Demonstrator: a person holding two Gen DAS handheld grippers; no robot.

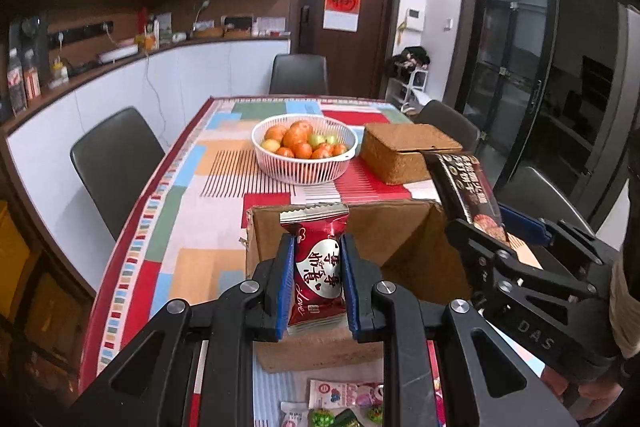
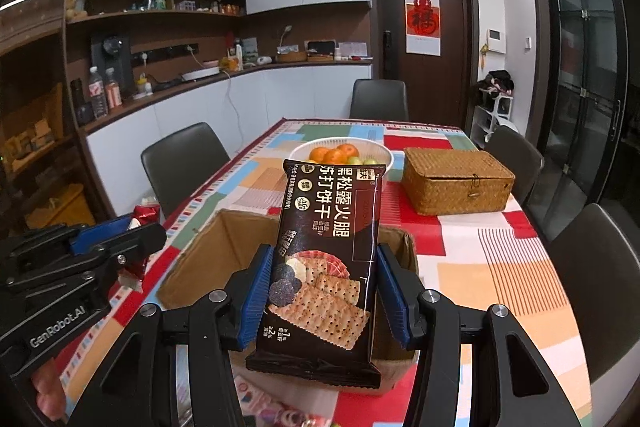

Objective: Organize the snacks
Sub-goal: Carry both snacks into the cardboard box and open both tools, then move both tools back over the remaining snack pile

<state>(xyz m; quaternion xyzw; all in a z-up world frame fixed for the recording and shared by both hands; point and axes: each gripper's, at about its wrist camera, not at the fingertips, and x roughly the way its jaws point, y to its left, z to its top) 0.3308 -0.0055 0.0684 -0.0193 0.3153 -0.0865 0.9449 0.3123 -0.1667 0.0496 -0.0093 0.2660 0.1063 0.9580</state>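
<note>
My left gripper (image 1: pixel 318 269) has its jaws closed tight on a small red snack packet (image 1: pixel 316 259), blue pads pressing both sides, the packet standing upright. My right gripper (image 2: pixel 322 303) has its jaws part-way apart and clamped on the long sides of a dark soda-cracker pack (image 2: pixel 326 255), which stands tall with its crimped top end far from me.

Both packets hang above the open cardboard box (image 2: pixel 200 255), which sits on the near part of the counter (image 2: pixel 500 267). In the left wrist view the red packet is over the box's near-left wall; in the right wrist view the cracker pack covers the middle of the opening. The two grippers sit close side by side, the right one just to the right of the left, with little gap between them.

Beyond the box's far rim there is a strip of bare patterned cloth, then the white fruit basket (image 1: pixel 304 163) and, to its right, the woven lidded box (image 2: pixel 458 181), both well apart from the cardboard. Loose small snack packets (image 1: pixel 346 393) lie on the counter nearest me, below the left gripper. Dark chairs (image 2: pixel 184 163) line the left and right counter edges.
</note>
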